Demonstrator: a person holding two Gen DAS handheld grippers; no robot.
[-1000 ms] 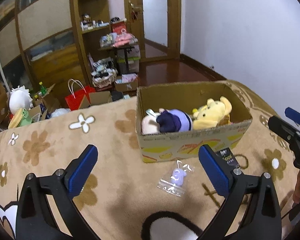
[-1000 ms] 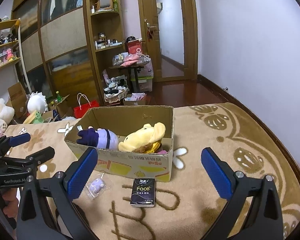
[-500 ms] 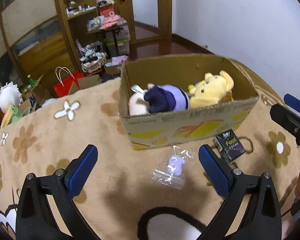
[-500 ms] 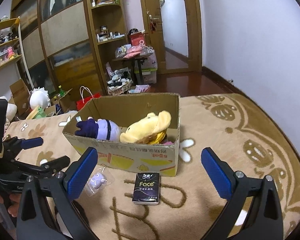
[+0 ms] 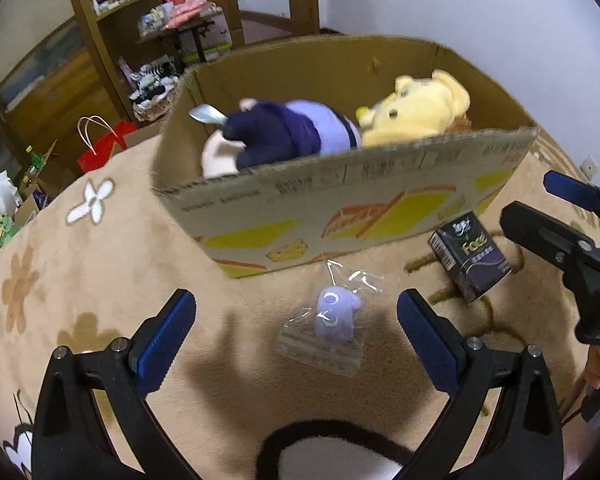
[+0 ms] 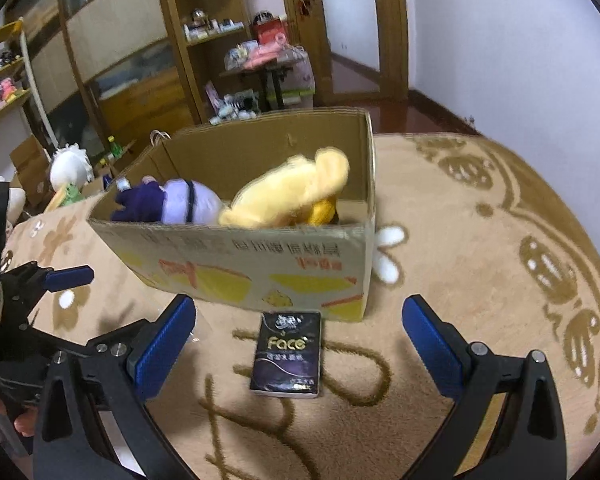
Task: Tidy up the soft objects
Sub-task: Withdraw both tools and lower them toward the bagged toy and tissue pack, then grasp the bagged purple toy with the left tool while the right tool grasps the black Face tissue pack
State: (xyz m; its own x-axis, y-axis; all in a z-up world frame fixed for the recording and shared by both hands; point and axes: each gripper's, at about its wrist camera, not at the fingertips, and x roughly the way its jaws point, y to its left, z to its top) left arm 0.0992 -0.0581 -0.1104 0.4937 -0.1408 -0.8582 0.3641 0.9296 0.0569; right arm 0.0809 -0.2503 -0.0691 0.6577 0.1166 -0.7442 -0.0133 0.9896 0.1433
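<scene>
Two plush toys (image 5: pixel 340 128) half hidden by box wall (image 5: pixel 340 208), blurred

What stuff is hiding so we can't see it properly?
- Pink toy, left view: mostly behind the cardboard box wall and purple plush.
- Bagged purple toy, right view: hidden behind the claw finger.
- Yellow plush, right view: face turned away, blurred.
</scene>
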